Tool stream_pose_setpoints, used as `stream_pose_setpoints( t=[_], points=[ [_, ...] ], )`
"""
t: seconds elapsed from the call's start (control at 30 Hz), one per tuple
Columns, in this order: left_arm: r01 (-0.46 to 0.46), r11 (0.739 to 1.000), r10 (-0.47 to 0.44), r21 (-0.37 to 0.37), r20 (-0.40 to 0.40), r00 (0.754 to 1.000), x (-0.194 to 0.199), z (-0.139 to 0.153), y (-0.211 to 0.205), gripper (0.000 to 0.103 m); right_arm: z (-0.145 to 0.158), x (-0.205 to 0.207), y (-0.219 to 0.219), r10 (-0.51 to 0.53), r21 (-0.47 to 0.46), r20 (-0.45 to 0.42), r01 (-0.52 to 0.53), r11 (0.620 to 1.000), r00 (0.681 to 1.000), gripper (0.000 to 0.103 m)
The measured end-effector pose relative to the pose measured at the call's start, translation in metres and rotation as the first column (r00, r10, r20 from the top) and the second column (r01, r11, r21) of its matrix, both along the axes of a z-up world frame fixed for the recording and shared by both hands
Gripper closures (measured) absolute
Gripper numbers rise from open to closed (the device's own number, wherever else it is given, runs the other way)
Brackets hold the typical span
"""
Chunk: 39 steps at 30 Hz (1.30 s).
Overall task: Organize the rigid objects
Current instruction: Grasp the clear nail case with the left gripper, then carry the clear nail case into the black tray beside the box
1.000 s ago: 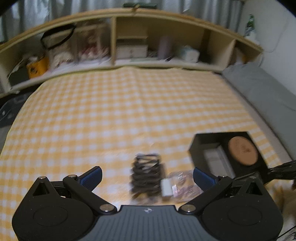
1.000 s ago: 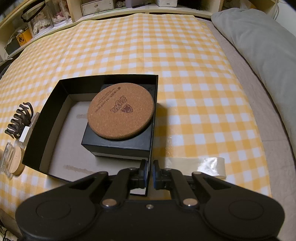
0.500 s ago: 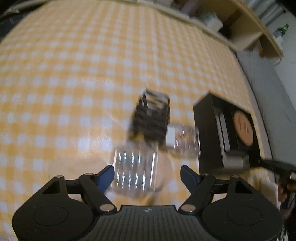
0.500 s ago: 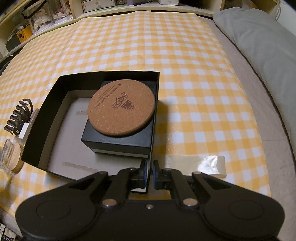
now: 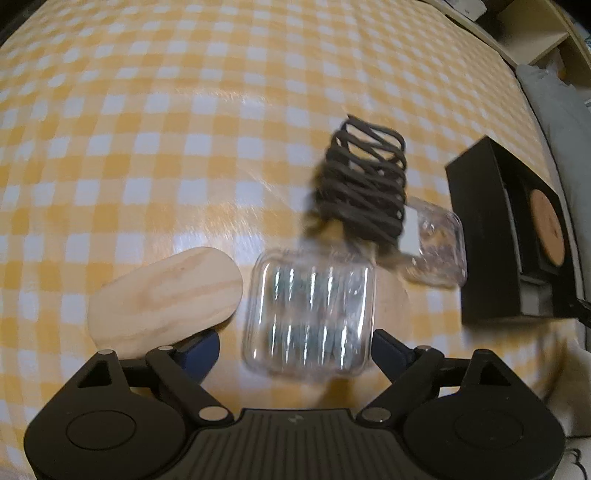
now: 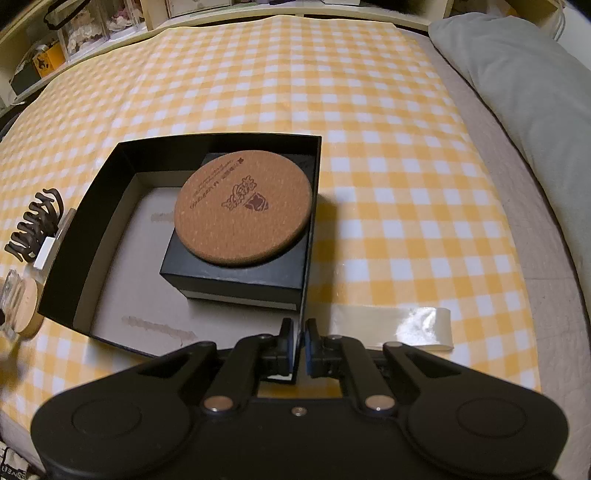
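My left gripper (image 5: 293, 349) is open, its jaws on either side of a clear plastic case (image 5: 309, 313) lying on the checked cloth. A dark hair claw (image 5: 364, 194) lies just beyond it, with a smaller clear case (image 5: 437, 246) to its right and an oval wooden piece (image 5: 164, 295) to the left. My right gripper (image 6: 300, 343) is shut on the near right wall of the open black box (image 6: 88, 225). Inside the box a round cork coaster (image 6: 243, 208) rests on a smaller black box (image 6: 236, 275).
The yellow checked cloth (image 6: 332, 85) covers the surface. A strip of clear tape (image 6: 391, 326) lies right of the box. A grey pillow (image 6: 517, 96) lies along the right. Cluttered shelves (image 6: 74, 33) run along the far edge.
My left gripper has tilted down and moved forward over the clear case; the wooden oval has come into view. My right gripper keeps its hold on the box wall.
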<state>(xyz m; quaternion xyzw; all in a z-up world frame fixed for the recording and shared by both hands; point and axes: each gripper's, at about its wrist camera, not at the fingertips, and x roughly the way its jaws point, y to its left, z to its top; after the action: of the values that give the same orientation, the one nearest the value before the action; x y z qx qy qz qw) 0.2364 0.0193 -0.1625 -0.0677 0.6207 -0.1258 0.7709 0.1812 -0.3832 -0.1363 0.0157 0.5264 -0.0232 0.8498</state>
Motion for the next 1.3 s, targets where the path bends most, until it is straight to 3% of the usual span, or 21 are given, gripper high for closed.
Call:
stream_pose_setpoints(
  t=[0.17, 0.3, 0.57, 0.73, 0.87, 1.1, 1.3],
  points=[
    [0.016, 0.998, -0.013, -0.056, 0.061, 0.998, 0.004, 0.007, -0.004, 0.014, -0.002, 0.001, 0.000, 0.004, -0.003, -0.004, -0.004, 1.000, 1.000, 0.097],
    [0.057, 0.998, -0.055, -0.023, 0.068, 0.996, 0.005, 0.005, -0.014, 0.019, -0.003, 0.002, 0.000, 0.007, -0.005, -0.008, -0.007, 1.000, 1.000, 0.097],
    [0.022, 0.999, -0.020, -0.028, 0.057, 0.998, 0.007, 0.003, -0.001, 0.029, -0.003, 0.001, 0.000, 0.007, -0.006, -0.007, -0.007, 1.000, 1.000, 0.097],
    [-0.037, 0.999, 0.037, -0.002, 0.048, 0.998, 0.003, 0.006, -0.003, 0.030, -0.003, 0.001, 0.000, 0.005, -0.005, -0.007, -0.005, 1.000, 1.000, 0.097],
    [-0.064, 0.996, 0.065, -0.062, 0.018, 0.998, -0.014, 0.014, -0.016, 0.030, -0.003, 0.001, 0.000, 0.009, -0.008, -0.008, -0.009, 1.000, 1.000, 0.097],
    [0.002, 0.985, 0.017, -0.173, 0.113, 0.993, -0.043, 0.046, -0.057, 0.030, -0.005, 0.003, 0.000, 0.016, -0.018, -0.011, -0.016, 1.000, 1.000, 0.098],
    [0.064, 0.966, -0.018, -0.252, 0.180, 0.983, -0.041, 0.069, -0.097, 0.030, -0.004, 0.002, 0.001, 0.016, -0.019, -0.012, -0.016, 1.000, 1.000, 0.098]
  ],
)
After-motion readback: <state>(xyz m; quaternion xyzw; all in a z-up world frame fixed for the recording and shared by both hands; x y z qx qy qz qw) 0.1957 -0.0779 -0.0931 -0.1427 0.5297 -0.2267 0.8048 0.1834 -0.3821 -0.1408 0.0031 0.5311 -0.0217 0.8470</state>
